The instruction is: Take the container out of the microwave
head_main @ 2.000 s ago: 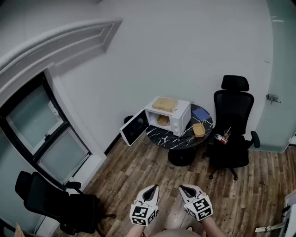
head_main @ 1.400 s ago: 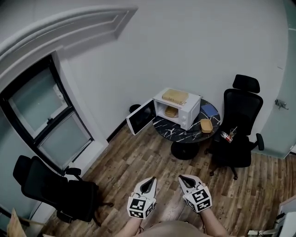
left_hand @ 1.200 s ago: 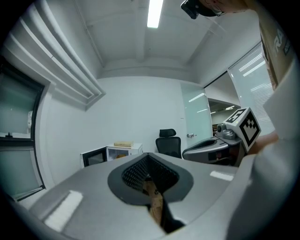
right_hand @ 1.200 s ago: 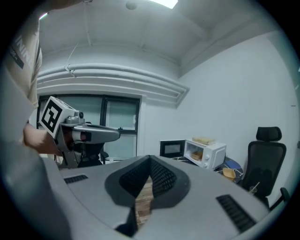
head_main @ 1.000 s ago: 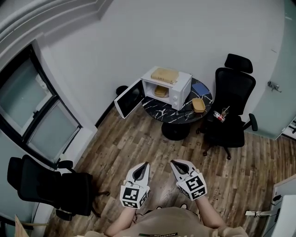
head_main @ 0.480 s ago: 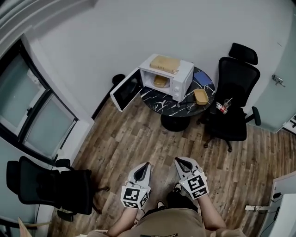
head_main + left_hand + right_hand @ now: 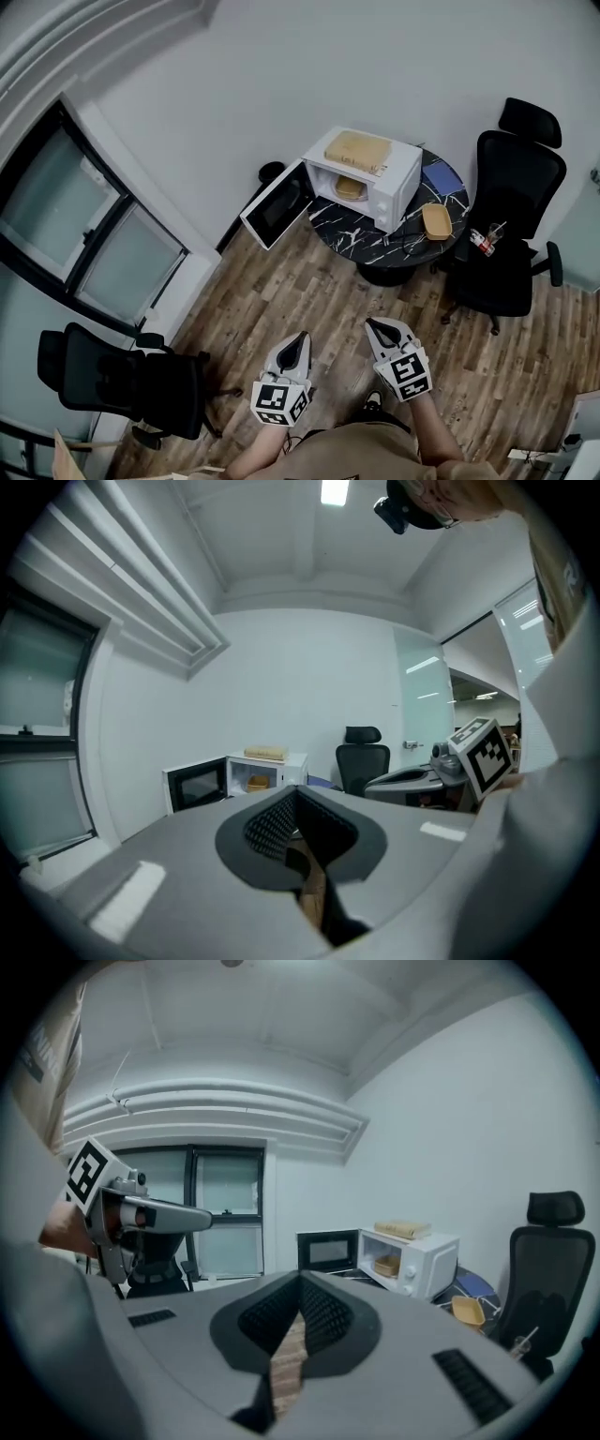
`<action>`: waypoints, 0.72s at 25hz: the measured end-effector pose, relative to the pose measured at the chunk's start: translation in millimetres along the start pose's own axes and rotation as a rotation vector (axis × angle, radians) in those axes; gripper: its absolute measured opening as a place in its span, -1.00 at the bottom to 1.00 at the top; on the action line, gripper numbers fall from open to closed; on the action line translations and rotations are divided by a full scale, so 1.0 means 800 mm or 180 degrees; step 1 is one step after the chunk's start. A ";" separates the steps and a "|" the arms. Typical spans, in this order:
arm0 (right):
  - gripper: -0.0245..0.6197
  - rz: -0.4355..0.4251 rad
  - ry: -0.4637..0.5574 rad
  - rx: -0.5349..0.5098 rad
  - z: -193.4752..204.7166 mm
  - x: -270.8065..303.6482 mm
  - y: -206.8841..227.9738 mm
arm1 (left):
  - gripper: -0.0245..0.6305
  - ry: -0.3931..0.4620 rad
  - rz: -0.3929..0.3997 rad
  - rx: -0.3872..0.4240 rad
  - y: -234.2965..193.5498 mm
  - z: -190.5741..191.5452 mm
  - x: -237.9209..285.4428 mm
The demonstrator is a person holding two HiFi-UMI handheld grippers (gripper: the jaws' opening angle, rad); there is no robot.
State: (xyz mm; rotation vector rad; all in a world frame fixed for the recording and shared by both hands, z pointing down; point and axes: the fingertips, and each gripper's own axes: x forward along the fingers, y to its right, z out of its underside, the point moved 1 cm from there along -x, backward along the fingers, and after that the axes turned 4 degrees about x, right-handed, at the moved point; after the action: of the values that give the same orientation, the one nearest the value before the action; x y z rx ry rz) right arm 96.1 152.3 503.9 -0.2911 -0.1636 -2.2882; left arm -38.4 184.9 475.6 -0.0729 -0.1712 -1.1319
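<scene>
As I hold both side by side, pointing forward, my left gripper [image 7: 300, 337] and right gripper [image 7: 373, 325] are pinched closed, empty; the tan container [image 7: 350, 187] sits inside the open microwave [image 7: 403, 187], far beyond their tips.

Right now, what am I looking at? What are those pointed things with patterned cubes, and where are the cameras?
No robot: a person holds a two-jaw tool in each hand, the left gripper and right gripper. One picture comes from a camera on the person's head, looking down; the others from cameras riding on each gripper. Both pairs of jaws are together, holding nothing. Across the room a white microwave stands, door open, on a round dark table, a tan container inside. A second container sits on the table.
</scene>
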 end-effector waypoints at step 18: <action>-0.90 -0.0132 -0.0188 -0.0186 0.012 0.088 0.068 | -0.91 -0.0263 -0.0050 0.0082 -0.013 0.005 0.091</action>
State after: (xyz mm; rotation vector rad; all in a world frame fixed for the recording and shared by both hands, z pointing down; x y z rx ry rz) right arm 92.0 67.6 532.8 -0.3891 -0.1343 -2.3296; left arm -18.2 115.9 491.7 -0.0957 -0.2602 -1.1428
